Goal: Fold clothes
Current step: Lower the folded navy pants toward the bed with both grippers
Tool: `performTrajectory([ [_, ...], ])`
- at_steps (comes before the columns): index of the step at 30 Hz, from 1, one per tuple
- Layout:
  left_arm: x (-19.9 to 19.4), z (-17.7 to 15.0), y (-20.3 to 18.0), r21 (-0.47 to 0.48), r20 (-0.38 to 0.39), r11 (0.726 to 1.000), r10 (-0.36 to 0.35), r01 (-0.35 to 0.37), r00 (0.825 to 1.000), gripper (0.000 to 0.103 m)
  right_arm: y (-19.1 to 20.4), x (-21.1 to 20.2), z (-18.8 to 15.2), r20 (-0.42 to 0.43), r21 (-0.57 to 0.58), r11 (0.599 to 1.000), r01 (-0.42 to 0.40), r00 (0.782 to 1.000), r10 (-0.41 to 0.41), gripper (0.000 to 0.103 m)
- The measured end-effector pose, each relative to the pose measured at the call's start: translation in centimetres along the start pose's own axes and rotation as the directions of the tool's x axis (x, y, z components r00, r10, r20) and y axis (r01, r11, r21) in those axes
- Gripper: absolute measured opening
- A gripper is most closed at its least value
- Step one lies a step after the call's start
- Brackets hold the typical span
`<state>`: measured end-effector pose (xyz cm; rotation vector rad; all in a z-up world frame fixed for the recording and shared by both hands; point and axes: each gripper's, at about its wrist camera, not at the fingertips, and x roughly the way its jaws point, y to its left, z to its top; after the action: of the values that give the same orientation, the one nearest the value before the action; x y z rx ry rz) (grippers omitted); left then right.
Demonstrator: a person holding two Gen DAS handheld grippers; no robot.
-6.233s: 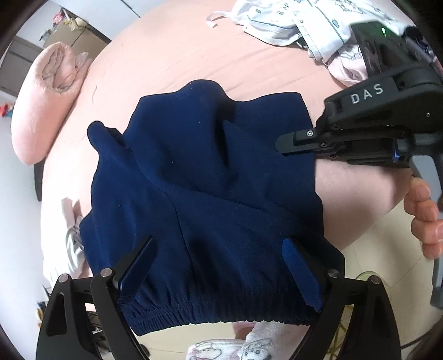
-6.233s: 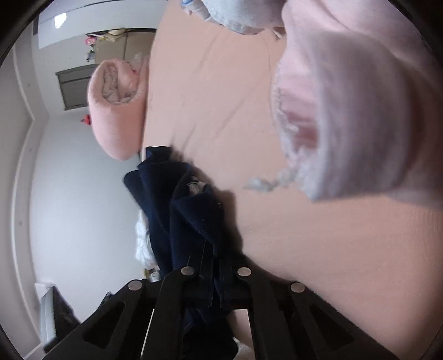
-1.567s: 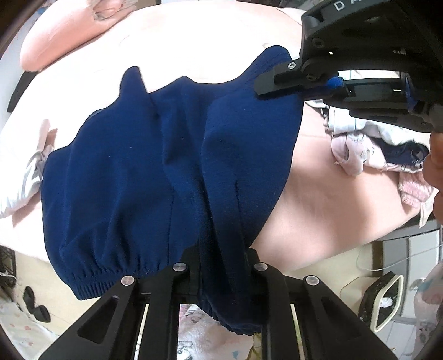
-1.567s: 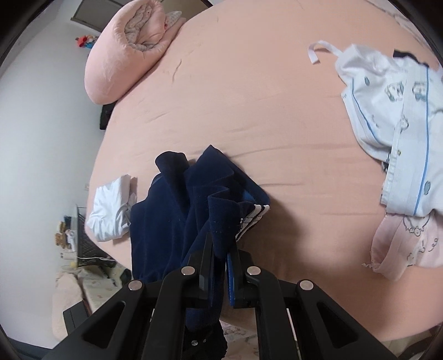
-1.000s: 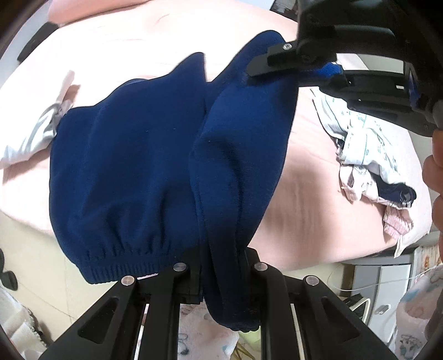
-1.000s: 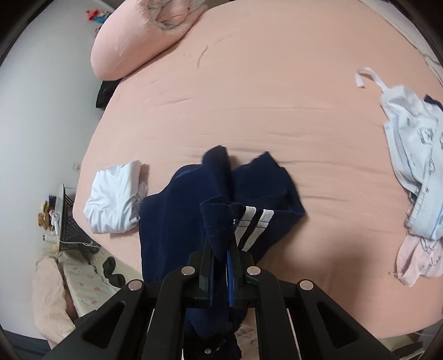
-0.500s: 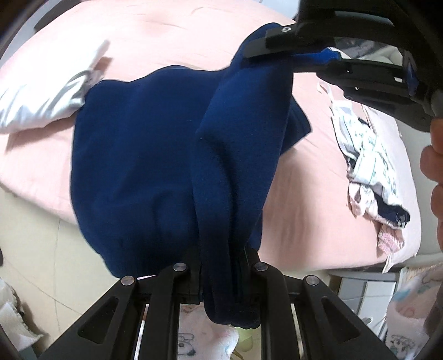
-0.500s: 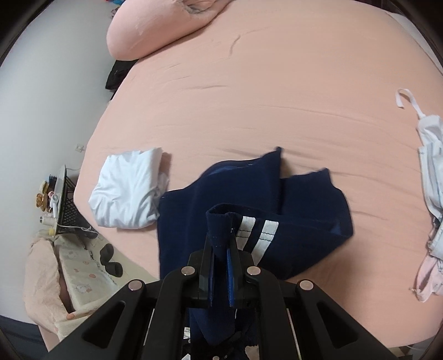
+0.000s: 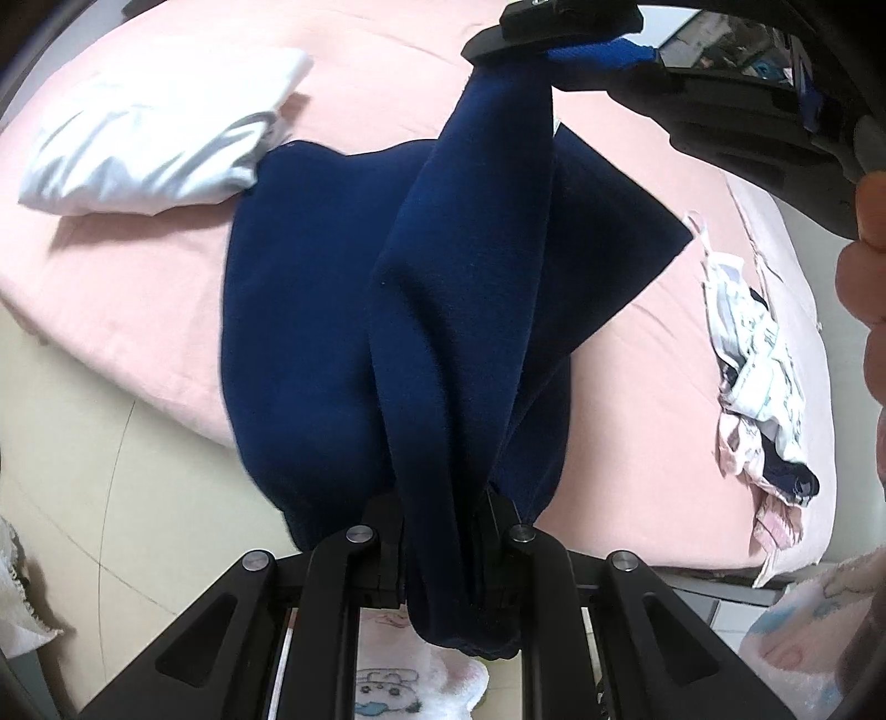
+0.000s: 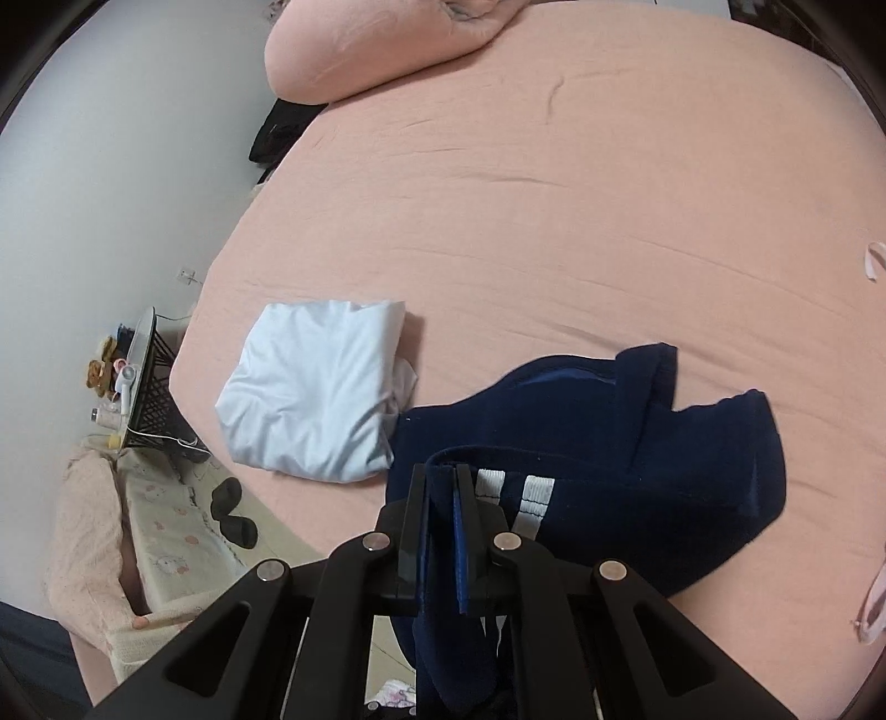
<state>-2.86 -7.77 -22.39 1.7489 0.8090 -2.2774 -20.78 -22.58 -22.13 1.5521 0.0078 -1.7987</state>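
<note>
Navy shorts (image 9: 443,310) raised higher off bed (image 10: 554,232) than before; left gripper (image 9: 443,531) and right gripper (image 10: 443,515) both pinching them.

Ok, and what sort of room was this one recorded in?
Most likely a home bedroom: a wide bed with a pink sheet, a rolled pink duvet or pillow at its far end, and clothes lying on it, such as the folded white garment.

navy shorts (image 9: 343,310) | dark blue knit, two white stripes (image 10: 515,490) near one hem | half lifted, one fold rising up the centre of the left view to the top edge | the rest draped at the lower centre-right of the right view on the pink bed's near edge
</note>
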Motion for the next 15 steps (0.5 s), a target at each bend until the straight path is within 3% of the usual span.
performTrajectory([
  [7, 0.3, 0.3, 1.7, -0.104, -0.03, 0.994, -0.047, 0.044, 0.998, 0.013, 1.1, 2.0, 0.5, -0.021, -0.011, 1.0, -0.023, 1.0, 0.023, 0.006],
  [15, 0.4, 0.4, 2.1, -0.151, -0.036, 0.986, -0.074, 0.068, 0.997, 0.013, 2.9, 3.2, 0.6, -0.039, -0.072, 0.997, -0.01, 0.999, 0.007, 0.006],
])
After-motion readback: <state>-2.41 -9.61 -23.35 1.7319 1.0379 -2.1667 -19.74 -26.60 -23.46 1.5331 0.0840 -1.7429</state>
